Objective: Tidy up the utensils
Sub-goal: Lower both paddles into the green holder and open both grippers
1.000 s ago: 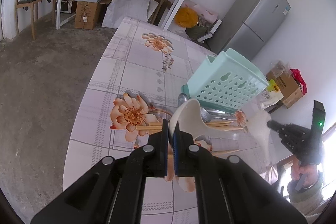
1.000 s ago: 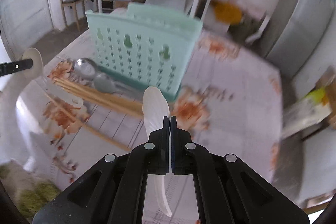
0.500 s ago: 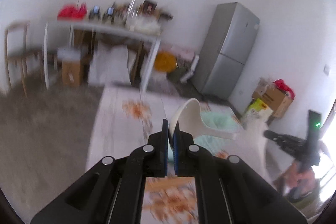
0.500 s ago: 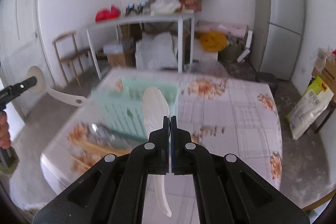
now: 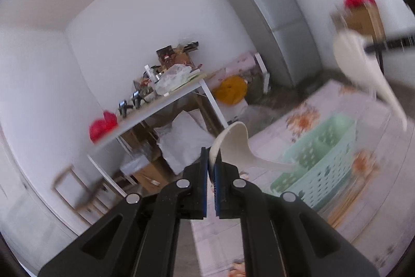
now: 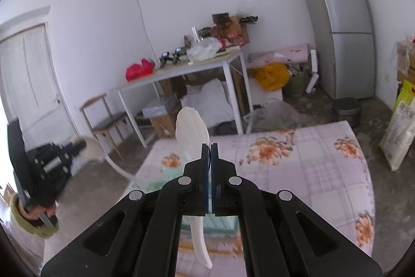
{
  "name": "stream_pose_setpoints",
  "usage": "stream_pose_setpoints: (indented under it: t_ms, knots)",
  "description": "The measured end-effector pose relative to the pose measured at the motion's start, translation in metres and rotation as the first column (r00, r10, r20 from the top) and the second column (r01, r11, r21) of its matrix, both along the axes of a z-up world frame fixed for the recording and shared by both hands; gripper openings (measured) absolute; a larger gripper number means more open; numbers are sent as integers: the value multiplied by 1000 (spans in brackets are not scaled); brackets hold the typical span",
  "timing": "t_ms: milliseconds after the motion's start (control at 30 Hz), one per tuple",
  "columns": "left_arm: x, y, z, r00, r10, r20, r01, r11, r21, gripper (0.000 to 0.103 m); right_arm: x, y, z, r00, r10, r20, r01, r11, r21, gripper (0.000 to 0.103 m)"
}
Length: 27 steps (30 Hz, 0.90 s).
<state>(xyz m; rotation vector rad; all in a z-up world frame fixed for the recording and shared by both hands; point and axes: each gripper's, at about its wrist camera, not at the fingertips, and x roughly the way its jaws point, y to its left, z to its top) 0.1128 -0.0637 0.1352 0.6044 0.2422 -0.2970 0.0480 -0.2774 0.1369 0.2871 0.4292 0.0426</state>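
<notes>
Close in, left gripper (image 5: 212, 168): jaws pinched on the bowl rim of a white ladle (image 5: 233, 144), whose handle ran off to the right over the basket.
Right gripper (image 6: 210, 160): jaws clamped nearly together on a white rice spoon (image 6: 190, 131); blade stood up above the fingertips, handle hung down below them.
Both utensils: held up in the air, above the table, neither touching it.
Basket (image 5: 321, 155): mint green, perforated, sat on the floral tablecloth (image 6: 306, 165), right of the left gripper; in the right wrist view only a strip of it showed under the fingers.
Chopsticks (image 5: 347, 201): wooden, lay on the cloth just beside the basket's near wall; blurred.
Opposite tool, seen from left: the rice spoon (image 5: 363, 69) hung well above the basket at upper right, smeared by motion.
Opposite tool, seen from right: the ladle sat in black fingers low at left; hand below it, green cuff.
Farther back: white side table (image 6: 186, 70) piled with clutter, a wooden chair (image 6: 103, 116) by the door.
Farthest: silver fridge (image 6: 339, 25) against the back wall.
</notes>
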Motion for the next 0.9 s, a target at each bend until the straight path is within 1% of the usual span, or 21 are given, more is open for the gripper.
stream_pose_setpoints:
  t_ms: [33, 133, 200, 267, 367, 467, 533, 567, 600, 633, 667, 700, 733, 767, 833, 900]
  knots:
    - [2, -6, -3, 1000, 0, 2, 0, 999, 37, 3, 3, -2, 0, 1000, 5, 5, -5, 1000, 13, 0]
    - [10, -16, -15, 1000, -6, -19, 8, 995, 96, 4, 8, -4, 1, 999, 20, 27, -21, 999, 44, 0]
    - [15, -22, -22, 999, -8, -44, 13, 994, 112, 4, 13, -6, 3, 998, 31, 50, -35, 997, 64, 0]
    - [24, -29, -30, 996, -11, -84, 21, 993, 115, 4, 16, -7, 6, 996, 41, 76, -46, 996, 76, 0]
    - [36, -35, -38, 989, -23, -144, 35, 996, 81, 6, 21, -6, 10, 993, 48, 111, -57, 995, 85, 0]
    - [43, -36, -42, 977, -33, -210, 37, 999, 15, 7, 29, -6, 10, 988, 59, 141, -73, 992, 99, 0]
    - [49, -34, -44, 964, -51, -260, 41, 998, -46, 9, 37, -7, 9, 986, 65, 152, -81, 991, 107, 0]
    - [51, -34, -45, 960, -59, -275, 42, 997, -69, 11, 41, -7, 8, 986, 61, 158, -78, 991, 106, 0]
    - [52, -30, -44, 954, -71, -291, 40, 993, -109, 19, 43, -7, 7, 985, 61, 162, -79, 991, 106, 0]
    - [52, -27, -43, 951, -78, -298, 39, 990, -135, 29, 47, -7, 5, 984, 63, 167, -82, 991, 108, 0]
    - [50, -23, -42, 950, -86, -301, 36, 985, -167, 34, 51, -6, 4, 983, 60, 171, -79, 991, 106, 0]
    - [50, -20, -42, 949, -90, -301, 31, 980, -197, 41, 55, -5, 2, 983, 56, 176, -74, 992, 99, 0]
    - [49, -14, -41, 949, -93, -301, 21, 972, -233, 45, 58, -4, 0, 982, 53, 180, -71, 993, 93, 0]
    - [47, -8, -40, 948, -98, -303, 14, 964, -265, 46, 61, -3, -2, 982, 50, 184, -67, 994, 88, 0]
    - [43, 4, -39, 944, -109, -312, -3, 941, -339, 51, 68, -1, -8, 982, 37, 183, -49, 997, 65, 0]
    - [40, 16, -41, 937, -115, -329, -25, 919, -393, 53, 76, 0, -17, 983, 40, 177, -52, 997, 62, 0]
